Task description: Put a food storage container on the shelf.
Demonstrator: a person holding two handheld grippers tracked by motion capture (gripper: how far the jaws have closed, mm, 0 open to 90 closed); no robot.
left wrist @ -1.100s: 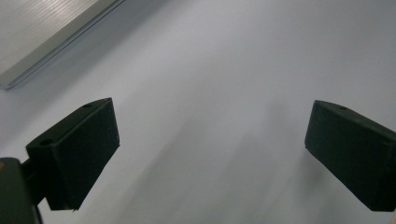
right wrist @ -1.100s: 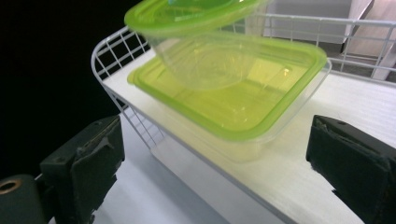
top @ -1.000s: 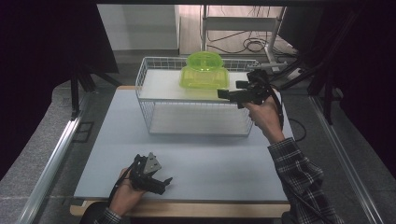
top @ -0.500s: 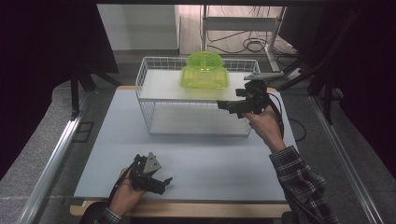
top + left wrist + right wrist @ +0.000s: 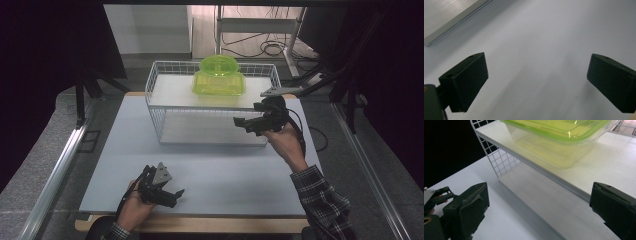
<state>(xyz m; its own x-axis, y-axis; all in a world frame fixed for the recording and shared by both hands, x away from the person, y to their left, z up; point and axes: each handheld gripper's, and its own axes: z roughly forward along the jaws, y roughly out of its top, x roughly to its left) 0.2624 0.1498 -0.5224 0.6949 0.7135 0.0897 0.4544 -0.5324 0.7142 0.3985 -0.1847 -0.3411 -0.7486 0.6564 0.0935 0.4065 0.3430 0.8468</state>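
A translucent green lidded container (image 5: 218,77) sits on the top shelf of a white wire rack (image 5: 161,116) at the back of the grey table (image 5: 225,170). My right gripper (image 5: 242,125) hangs open in the air in front of the rack's right end, holding nothing. In the right gripper view its jaws (image 5: 536,207) stand wide apart, facing the container (image 5: 554,142) and the rack's shelf edge (image 5: 564,185) from below and a short way off. My left gripper (image 5: 176,197) rests low near the table's front left, open (image 5: 536,82) over bare table.
An aluminium rail (image 5: 55,175) runs along the table's left side and shows as a pale strip (image 5: 449,22) in the left gripper view. Cables (image 5: 270,47) lie on the floor behind the rack. Dark curtains flank both sides.
My right gripper has drawn back from the container, moving down and toward the front, with its jaws still open. The left gripper has stayed where it was.
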